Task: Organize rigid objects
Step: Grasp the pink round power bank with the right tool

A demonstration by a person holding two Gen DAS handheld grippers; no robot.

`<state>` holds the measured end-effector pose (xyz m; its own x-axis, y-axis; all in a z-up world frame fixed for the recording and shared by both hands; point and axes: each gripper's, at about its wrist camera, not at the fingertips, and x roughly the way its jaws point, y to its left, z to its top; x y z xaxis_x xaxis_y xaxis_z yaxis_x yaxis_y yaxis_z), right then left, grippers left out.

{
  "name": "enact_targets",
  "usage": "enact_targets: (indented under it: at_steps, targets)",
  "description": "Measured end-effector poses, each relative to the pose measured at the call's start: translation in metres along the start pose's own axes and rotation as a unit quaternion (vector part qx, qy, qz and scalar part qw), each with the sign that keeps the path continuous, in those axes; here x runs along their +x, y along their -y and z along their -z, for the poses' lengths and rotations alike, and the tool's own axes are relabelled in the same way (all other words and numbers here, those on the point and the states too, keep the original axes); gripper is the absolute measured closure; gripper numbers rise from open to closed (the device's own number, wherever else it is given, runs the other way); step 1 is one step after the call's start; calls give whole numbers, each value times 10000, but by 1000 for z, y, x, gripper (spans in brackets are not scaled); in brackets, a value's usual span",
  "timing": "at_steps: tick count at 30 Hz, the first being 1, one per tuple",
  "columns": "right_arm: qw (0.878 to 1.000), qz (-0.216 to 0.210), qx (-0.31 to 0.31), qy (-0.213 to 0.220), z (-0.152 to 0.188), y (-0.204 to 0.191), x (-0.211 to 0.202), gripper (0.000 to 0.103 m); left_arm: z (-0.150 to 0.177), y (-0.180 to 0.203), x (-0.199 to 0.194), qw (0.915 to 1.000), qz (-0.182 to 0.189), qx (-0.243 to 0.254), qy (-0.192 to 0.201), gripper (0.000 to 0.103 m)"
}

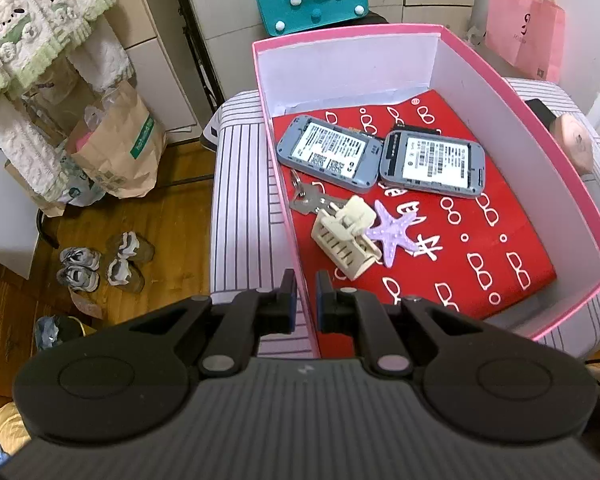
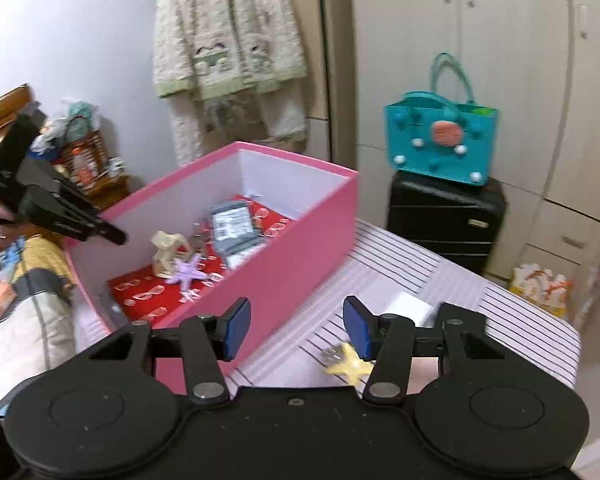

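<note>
A pink box (image 1: 500, 92) with a red liner stands on a striped cloth. Inside it lie two grey devices (image 1: 330, 154) (image 1: 432, 164), keys (image 1: 308, 198), a cream claw clip (image 1: 346, 236) and a purple starfish (image 1: 392, 232). My left gripper (image 1: 305, 294) is shut on the box's left wall, one pad inside and one outside. In the right wrist view it shows at the rim (image 2: 112, 236). My right gripper (image 2: 296, 328) is open and empty outside the box (image 2: 284, 272). A yellow starfish (image 2: 346, 362) lies on the cloth just under its right finger.
A white flat object (image 2: 404, 304) lies on the striped cloth (image 2: 460, 300). A teal bag (image 2: 440, 144) sits on a black suitcase (image 2: 444, 224) behind. A pink paper bag (image 1: 524, 36), a peach round object (image 1: 576, 142), paper bags (image 1: 120, 152) and shoes (image 1: 104, 264) surround the box.
</note>
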<state>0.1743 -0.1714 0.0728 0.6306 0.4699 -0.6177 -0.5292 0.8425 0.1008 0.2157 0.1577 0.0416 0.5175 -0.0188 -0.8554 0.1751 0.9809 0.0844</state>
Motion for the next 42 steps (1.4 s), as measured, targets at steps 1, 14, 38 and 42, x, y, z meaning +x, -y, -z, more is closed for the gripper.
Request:
enact_targets:
  at_steps: [1, 14, 38, 42]
  targets:
    - [10000, 74, 13, 24, 5, 2, -2, 46, 2, 1, 0, 10000, -14, 4, -8, 95]
    - [9951, 976, 138, -81, 57, 35, 2, 37, 13, 9, -7, 9989, -325, -122, 326, 98]
    - [9888, 1414, 455, 102, 75, 72, 64, 17, 20, 9, -9, 9977, -327, -242, 548, 99]
    - [9882, 1411, 593, -39, 72, 72, 60, 17, 20, 8, -9, 9976, -289, -230, 594, 99]
